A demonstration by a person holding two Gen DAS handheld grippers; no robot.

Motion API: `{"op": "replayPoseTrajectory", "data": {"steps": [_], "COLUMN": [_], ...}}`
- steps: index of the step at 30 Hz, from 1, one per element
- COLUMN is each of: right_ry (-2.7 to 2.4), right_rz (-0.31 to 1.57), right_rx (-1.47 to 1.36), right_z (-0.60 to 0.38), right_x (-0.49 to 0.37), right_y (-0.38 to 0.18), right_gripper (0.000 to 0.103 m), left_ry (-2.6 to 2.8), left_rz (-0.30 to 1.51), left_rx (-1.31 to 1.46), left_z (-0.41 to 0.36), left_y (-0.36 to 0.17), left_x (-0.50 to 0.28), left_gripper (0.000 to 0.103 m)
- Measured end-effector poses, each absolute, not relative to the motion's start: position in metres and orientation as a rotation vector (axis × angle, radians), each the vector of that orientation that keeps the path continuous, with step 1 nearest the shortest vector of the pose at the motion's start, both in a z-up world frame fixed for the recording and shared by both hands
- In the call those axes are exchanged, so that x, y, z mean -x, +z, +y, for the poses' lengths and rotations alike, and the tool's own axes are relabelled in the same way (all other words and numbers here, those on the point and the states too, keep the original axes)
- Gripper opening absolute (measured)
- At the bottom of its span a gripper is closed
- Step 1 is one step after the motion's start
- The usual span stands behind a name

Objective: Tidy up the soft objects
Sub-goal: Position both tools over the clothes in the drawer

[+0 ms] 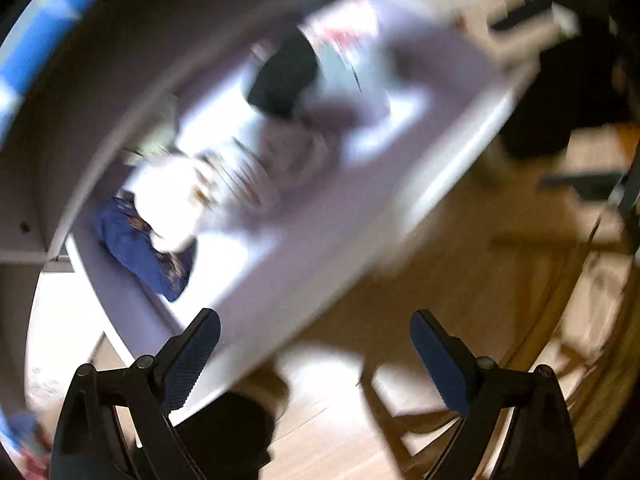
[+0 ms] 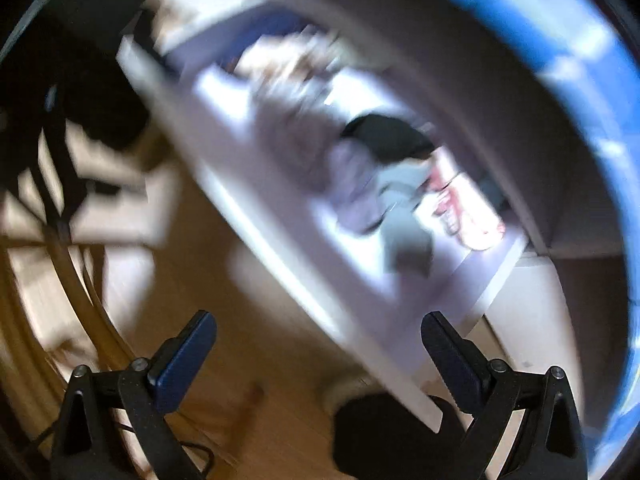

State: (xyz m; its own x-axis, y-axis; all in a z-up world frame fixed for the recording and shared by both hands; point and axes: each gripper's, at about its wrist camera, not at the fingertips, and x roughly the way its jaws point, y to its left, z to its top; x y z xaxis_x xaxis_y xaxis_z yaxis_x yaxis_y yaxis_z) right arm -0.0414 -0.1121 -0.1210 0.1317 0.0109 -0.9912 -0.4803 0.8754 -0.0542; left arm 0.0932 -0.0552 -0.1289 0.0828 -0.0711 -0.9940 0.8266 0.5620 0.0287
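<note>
Below both cameras, seen from straight above and badly smeared by motion blur: a shallow white rectangular drawer [image 1: 452, 152] holding a loose row of soft cloth pieces, over pale wooden flooring [image 1: 460, 280].

From the left wrist view: left gripper [image 1: 314, 340] released, black fingers with blue ribbed pads [image 1: 192, 360] spread wide, nothing between them — only drawer edge and floor underneath. Inside the drawer, a crumpled dark blue patterned cloth [image 1: 140, 248] at one end, touching a bright white bundle [image 1: 168, 200]; next along, a pale lilac-grey heap [image 1: 288, 160], then a black garment [image 1: 284, 72] beside a grey-green piece [image 1: 340, 68]. Exact folds too blurred to tell.

From the right wrist view: right gripper [image 2: 320, 344] likewise slack and wide, empty, pads apart above floor and the drawer's near corner. Same drawer [image 2: 256, 216] running diagonally; black garment [image 2: 388, 136] against the grey-green piece [image 2: 404, 200], with a white cloth marked in pink-red [image 2: 464, 208] at the far end. Blue curved band [image 2: 560, 60] along the frame's rim — nature unclear.
</note>
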Motion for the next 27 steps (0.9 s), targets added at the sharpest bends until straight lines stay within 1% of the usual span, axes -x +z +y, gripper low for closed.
{"op": "replayPoseTrajectory", "data": {"steps": [3,5,7,9,12,15,22,27], "right_ry": [0.251,0.141,0.030,-0.066,-0.131,-0.129,-0.170,-0.198], "right_rz": [1.372,1.382,1.416,1.457,1.518,1.553,1.632,1.646], "right_rx": [0.184,0.058,-0.054,-0.114,-0.113,-0.145,-0.160,-0.244], "right_z": [-0.133,-0.157,-0.171,-0.183,-0.177,-0.164,-0.150,-0.150], "right_x": [0.023,0.013,0.004,-0.002,-0.007,-0.010,-0.001,0.011], "right_y": [-0.106,-0.115,-0.125,-0.144,-0.168,-0.182,-0.206,-0.210], "right_gripper": [0.103,0.103,0.103,0.103,0.103,0.103,0.103,0.103], "left_ry": [-0.700,-0.617,-0.533,-0.425,-0.298,-0.234,-0.138,-0.133], "left_rz": [1.300,1.321,1.334,1.347,1.383,1.422,1.475,1.497], "left_rx": [-0.504,-0.361,-0.298,-0.254,-0.172,-0.167,-0.281,-0.256], "left_z": [-0.044,-0.034,-0.027,-0.020,-0.008,-0.006,-0.009,-0.005], "left_y": [-0.105,-0.102,-0.106,-0.114,-0.129,-0.145,-0.179,-0.180], "left_x": [-0.120,-0.137,-0.148,-0.160,-0.172,-0.175,-0.174,-0.171], "left_gripper": [0.097,0.097,0.097,0.098,0.098,0.098,0.098,0.098]}}
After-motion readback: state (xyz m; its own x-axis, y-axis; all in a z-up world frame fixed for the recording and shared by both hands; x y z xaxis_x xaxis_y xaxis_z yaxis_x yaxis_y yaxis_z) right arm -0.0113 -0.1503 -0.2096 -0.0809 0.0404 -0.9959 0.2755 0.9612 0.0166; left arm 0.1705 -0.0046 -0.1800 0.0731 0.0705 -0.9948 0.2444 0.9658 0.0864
